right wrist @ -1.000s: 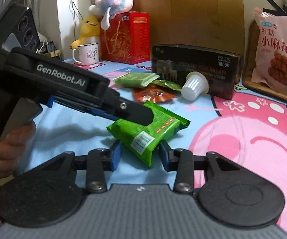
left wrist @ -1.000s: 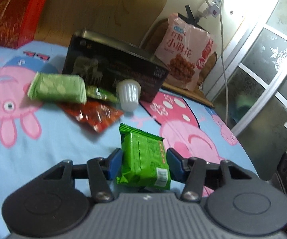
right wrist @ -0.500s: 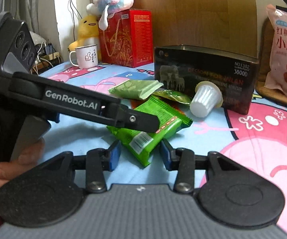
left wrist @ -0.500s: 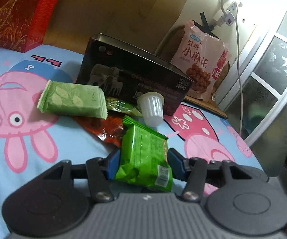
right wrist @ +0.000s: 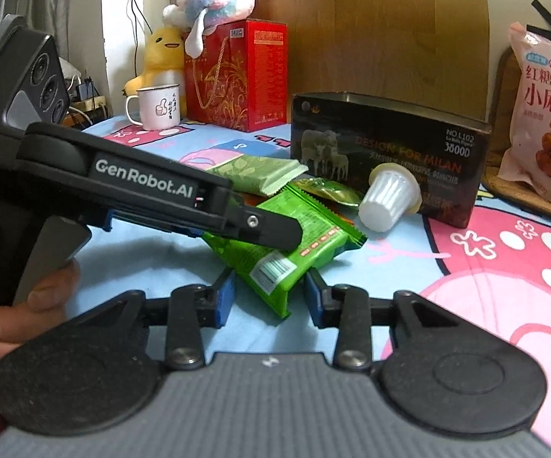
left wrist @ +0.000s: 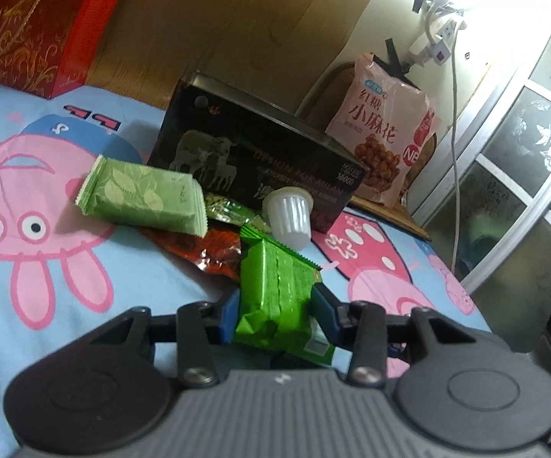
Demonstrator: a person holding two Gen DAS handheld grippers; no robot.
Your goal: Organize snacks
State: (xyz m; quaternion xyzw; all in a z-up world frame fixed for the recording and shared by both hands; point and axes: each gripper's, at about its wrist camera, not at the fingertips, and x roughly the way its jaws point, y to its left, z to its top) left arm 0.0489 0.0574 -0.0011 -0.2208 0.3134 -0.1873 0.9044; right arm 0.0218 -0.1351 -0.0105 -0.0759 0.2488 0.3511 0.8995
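Left gripper (left wrist: 275, 311): blue pads sit against both sides of a bright green snack packet (left wrist: 275, 294), jaws closing, wrapper creased and bulging between them; the packet stands on edge, tilted, its far serrated end toward the snack pile. In the right wrist view the same packet (right wrist: 294, 252) is seen under the left gripper's (right wrist: 286, 234) black finger, lower end with the barcode label pointing toward the camera. Right gripper (right wrist: 269, 292): jaws partly apart and closing; the packet's near corner lies between the blue pads but a gap shows on each side, so no grip there. A hand (right wrist: 19, 313) holds the left tool's handle at the left edge of that view. The pile sits just beyond the packet on the blue cartoon-pig cloth (left wrist: 46, 286): a pale green leaf-print packet (left wrist: 141, 196) lying across a red foil packet (left wrist: 206, 248), a small dark green packet (left wrist: 229, 212) beside them, and a white ribbed jelly cup (left wrist: 288, 221) on its side against the black box (left wrist: 256, 160). The black box stands behind the pile. A pink snack bag (left wrist: 386, 141) leans upright at the far right, well apart from the pile. A red gift box (right wrist: 237, 76) with plush toys (right wrist: 214, 0) on and beside it and a white mug (right wrist: 159, 107) stand at the back left.
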